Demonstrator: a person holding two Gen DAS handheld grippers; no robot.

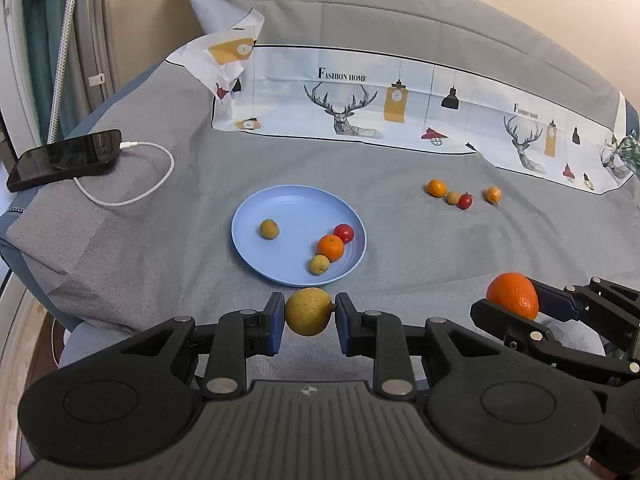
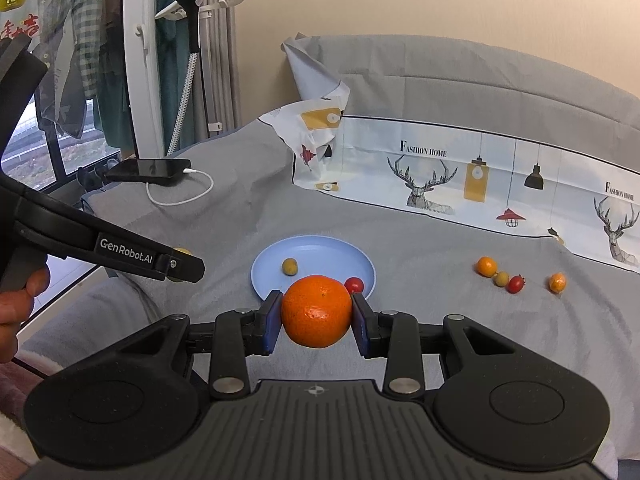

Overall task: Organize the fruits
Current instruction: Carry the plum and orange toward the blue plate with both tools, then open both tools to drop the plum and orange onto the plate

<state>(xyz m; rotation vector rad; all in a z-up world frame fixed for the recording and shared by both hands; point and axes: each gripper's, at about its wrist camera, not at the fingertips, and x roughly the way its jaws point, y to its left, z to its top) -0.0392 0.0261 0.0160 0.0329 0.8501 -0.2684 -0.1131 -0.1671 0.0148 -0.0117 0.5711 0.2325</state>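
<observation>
Jaws pinch a pear point(image 1: 308, 311) and tangerine point(image 2: 316, 311), hiding plate point(image 2: 312, 249) fruit.

My left gripper point(image 1: 309, 317) has its jaws clamped on a yellow-green fruit point(image 1: 308, 311), one blue pad on each side. My right gripper point(image 2: 316, 317) has its jaws closed on an orange point(image 2: 316, 311), just to the right of the left jaws. My left hand point(image 2: 18, 312) wraps the left gripper's handle.

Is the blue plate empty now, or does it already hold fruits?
Not empty: the blue plate holds four small fruits, two yellowish, one orange, one red.
</observation>
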